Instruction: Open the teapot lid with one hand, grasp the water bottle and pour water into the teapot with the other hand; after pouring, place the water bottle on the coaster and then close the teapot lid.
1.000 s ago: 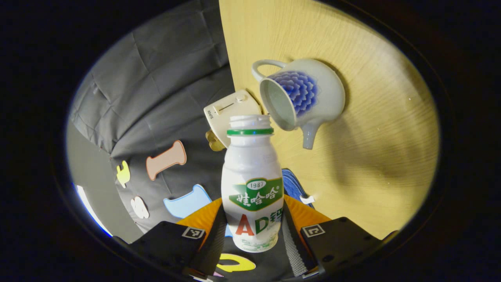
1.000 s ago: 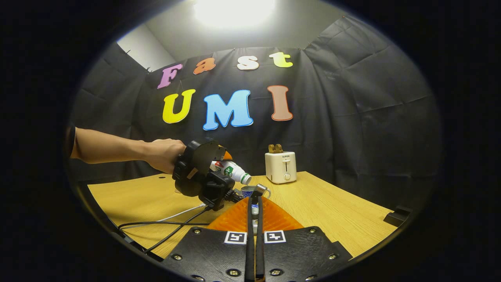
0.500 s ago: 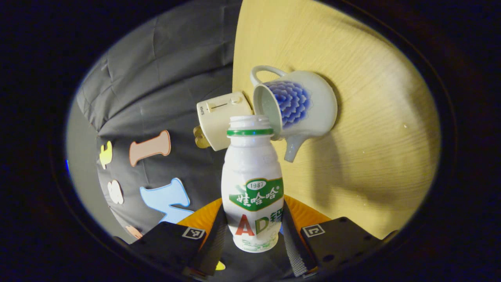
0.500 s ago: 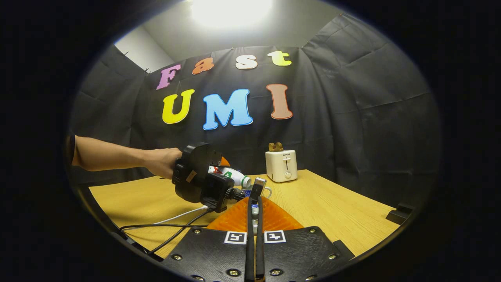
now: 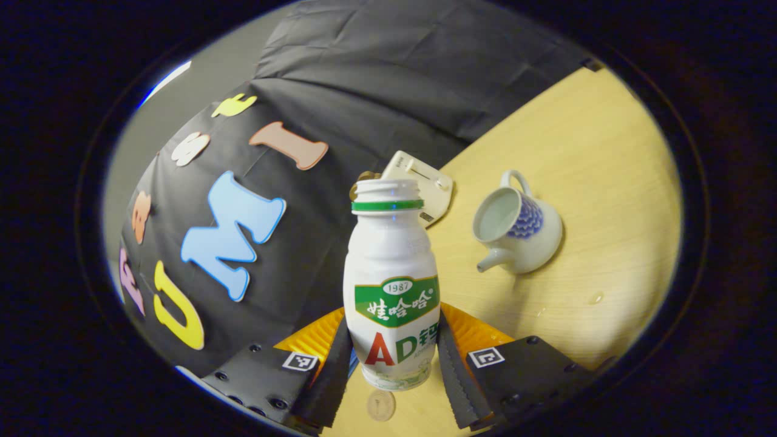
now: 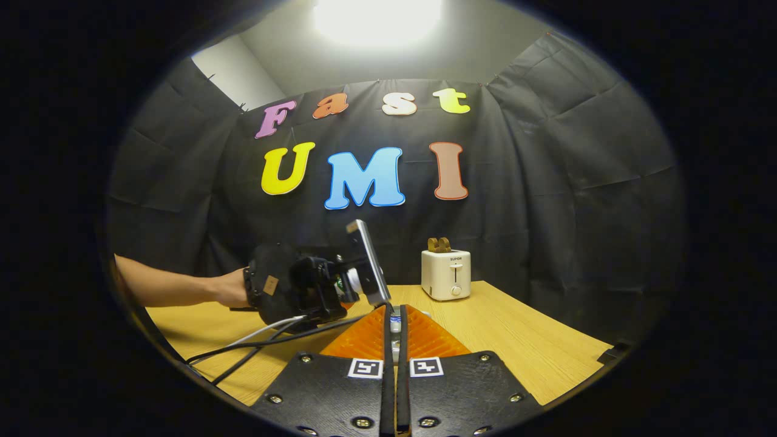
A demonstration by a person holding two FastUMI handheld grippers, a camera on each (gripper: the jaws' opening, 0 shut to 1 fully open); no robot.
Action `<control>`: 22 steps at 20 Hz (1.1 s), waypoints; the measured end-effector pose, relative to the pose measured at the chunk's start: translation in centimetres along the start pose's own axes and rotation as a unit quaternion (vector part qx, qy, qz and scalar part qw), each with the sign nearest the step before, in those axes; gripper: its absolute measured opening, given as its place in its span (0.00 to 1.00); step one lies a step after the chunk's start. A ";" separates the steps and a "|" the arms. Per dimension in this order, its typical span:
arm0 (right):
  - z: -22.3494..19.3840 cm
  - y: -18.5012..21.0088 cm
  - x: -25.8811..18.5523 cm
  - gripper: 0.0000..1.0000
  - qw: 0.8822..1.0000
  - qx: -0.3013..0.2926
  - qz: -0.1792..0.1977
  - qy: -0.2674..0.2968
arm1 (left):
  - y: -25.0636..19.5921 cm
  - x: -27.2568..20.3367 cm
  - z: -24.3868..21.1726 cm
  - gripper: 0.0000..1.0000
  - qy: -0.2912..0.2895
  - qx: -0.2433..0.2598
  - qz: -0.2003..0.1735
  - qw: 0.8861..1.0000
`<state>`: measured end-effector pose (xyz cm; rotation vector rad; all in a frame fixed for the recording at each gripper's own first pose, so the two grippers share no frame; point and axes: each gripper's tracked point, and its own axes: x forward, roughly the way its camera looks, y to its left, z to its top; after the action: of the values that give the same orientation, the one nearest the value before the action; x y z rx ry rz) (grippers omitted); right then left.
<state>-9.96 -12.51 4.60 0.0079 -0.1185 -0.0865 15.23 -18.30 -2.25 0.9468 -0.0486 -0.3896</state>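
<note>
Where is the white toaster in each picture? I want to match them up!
Left gripper view: the toaster is near the middle, tilted, peeking out behind the top of the water bottle, left of the teapot.
Right gripper view: the toaster stands upright, just right of centre, at the table's far edge.
Shared landmark: the wooden table where it meets the black cloth wall.

In the left gripper view, the water bottle (image 5: 391, 285) is seen at centre frame, the toaster (image 5: 419, 185) directly behind its neck. The teapot (image 5: 519, 227) is placed right of centre on the table (image 5: 607, 182). A coaster (image 5: 380, 405) is located below the bottle, at bottom centre.
</note>
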 end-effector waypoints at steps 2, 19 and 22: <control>-0.1 0.9 2.8 0.02 1.000 0.011 0.008 0.011 | 1.5 -0.8 -0.3 0.80 -0.026 -0.102 0.020 0.994; -5.0 -0.2 18.5 0.02 0.995 -0.056 -0.027 0.082 | 12.1 -5.1 -10.4 0.75 -0.072 -0.463 0.104 0.877; -5.9 -0.7 18.8 0.02 0.995 -0.042 -0.030 0.087 | 13.2 -5.7 -10.5 0.70 -0.082 -0.474 0.119 0.869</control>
<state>9.26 -14.83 0.95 -0.0644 0.0599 -0.1494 16.14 -1.29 2.83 -0.0753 -0.1154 -0.2137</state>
